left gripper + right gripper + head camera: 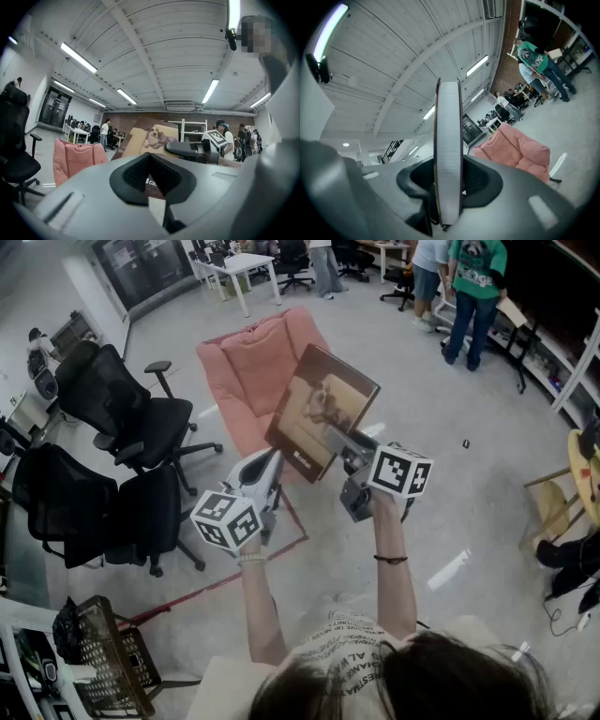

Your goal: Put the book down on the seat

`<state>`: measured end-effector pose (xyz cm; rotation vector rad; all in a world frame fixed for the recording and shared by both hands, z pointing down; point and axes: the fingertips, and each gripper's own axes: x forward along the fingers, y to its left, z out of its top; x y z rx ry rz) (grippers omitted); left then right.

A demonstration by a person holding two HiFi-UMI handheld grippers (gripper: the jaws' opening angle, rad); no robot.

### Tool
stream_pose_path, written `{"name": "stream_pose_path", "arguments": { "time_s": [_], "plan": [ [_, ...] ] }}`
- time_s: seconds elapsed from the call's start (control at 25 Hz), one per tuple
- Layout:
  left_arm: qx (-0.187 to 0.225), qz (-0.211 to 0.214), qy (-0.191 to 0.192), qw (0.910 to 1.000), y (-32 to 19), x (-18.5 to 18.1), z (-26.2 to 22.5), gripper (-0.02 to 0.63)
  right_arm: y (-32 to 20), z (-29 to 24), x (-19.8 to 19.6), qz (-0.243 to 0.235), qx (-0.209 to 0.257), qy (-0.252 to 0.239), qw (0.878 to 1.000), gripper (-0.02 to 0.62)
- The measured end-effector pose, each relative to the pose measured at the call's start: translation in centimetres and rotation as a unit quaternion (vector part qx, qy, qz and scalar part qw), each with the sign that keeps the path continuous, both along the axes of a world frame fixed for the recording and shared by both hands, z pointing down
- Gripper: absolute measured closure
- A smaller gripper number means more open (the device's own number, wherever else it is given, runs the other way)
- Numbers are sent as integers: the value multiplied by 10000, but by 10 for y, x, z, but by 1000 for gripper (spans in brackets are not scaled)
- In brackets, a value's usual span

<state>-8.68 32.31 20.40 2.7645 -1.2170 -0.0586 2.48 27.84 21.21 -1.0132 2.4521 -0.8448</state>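
Observation:
The book has a brown cover with a dog picture and is held up at a tilt in front of the pink seat. My right gripper is shut on its lower right edge. In the right gripper view the book's white page edge stands upright between the jaws of the right gripper, with the pink seat beyond on the floor. My left gripper hangs just below the book's lower left corner, shut and holding nothing. The left gripper view shows the left gripper, the book and the seat.
Two black office chairs stand left of the seat. A wire basket sits at the near left. Red tape marks the floor below the grippers. People stand at the back right, near a white table.

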Motion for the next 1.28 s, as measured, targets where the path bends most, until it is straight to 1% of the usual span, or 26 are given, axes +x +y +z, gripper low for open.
{"name": "stream_pose_path", "arguments": {
  "time_s": [0.64,0.88,1.04,1.28],
  "plan": [
    [41,-144,191,9997,-12,-6,5,614,-11,7,3,-49,11,20,10000,443],
    [-13,-182,155,9997,-14,11,11,614,-17,10,14,-94,84,260,9996,443],
    [-29,-205,140,9997,-14,23,15,614,-20,12,23,-122,65,276,9995,443],
    [-132,-314,140,9993,-18,20,21,614,-29,20,24,-145,-28,257,9996,443]
  ]
}}
